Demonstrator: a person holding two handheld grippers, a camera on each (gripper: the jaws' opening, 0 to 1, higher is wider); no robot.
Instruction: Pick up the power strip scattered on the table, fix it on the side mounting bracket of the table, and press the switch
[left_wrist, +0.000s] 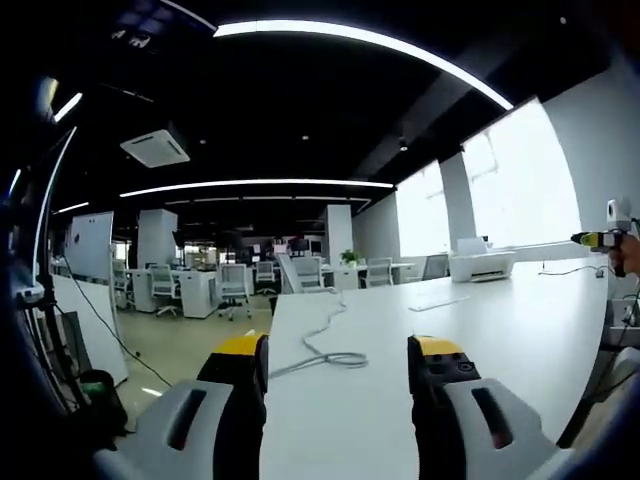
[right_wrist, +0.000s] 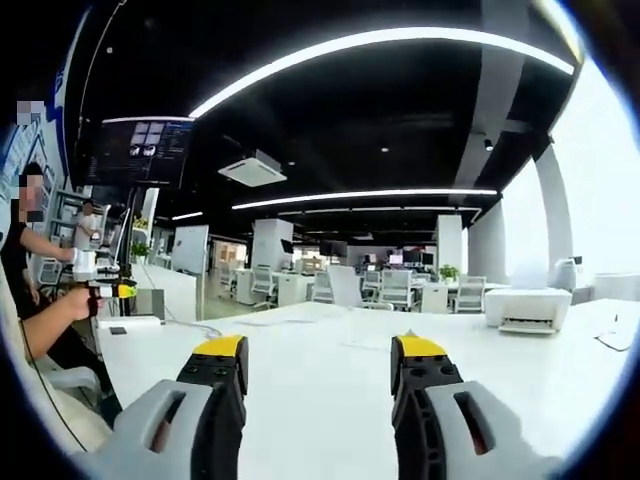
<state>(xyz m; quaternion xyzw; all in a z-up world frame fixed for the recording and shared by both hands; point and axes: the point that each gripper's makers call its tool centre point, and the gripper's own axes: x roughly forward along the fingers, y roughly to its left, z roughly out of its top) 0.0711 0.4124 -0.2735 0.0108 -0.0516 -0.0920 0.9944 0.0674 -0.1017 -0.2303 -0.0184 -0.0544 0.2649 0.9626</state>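
Note:
My left gripper (left_wrist: 338, 362) is open above the near end of a long white table (left_wrist: 500, 340), with nothing between its yellow-tipped jaws. Just ahead of it a white cable (left_wrist: 322, 345) lies on the table in a loose loop. Farther along lies a flat white oblong (left_wrist: 437, 300); whether it is the power strip I cannot tell. My right gripper (right_wrist: 320, 362) is open too, empty, over the bare white table (right_wrist: 320, 400). A small white block (right_wrist: 128, 322) with a thin cable (right_wrist: 190, 326) sits at the table's left end.
A white printer (left_wrist: 481, 265) (right_wrist: 527, 308) stands on the table by the windows. A person's hand (right_wrist: 75, 303) at the left holds a yellow-tipped tool (right_wrist: 112, 290); another such tool (left_wrist: 598, 240) shows at the right edge. A whiteboard (left_wrist: 90, 245) and office chairs (left_wrist: 234, 285) stand beyond.

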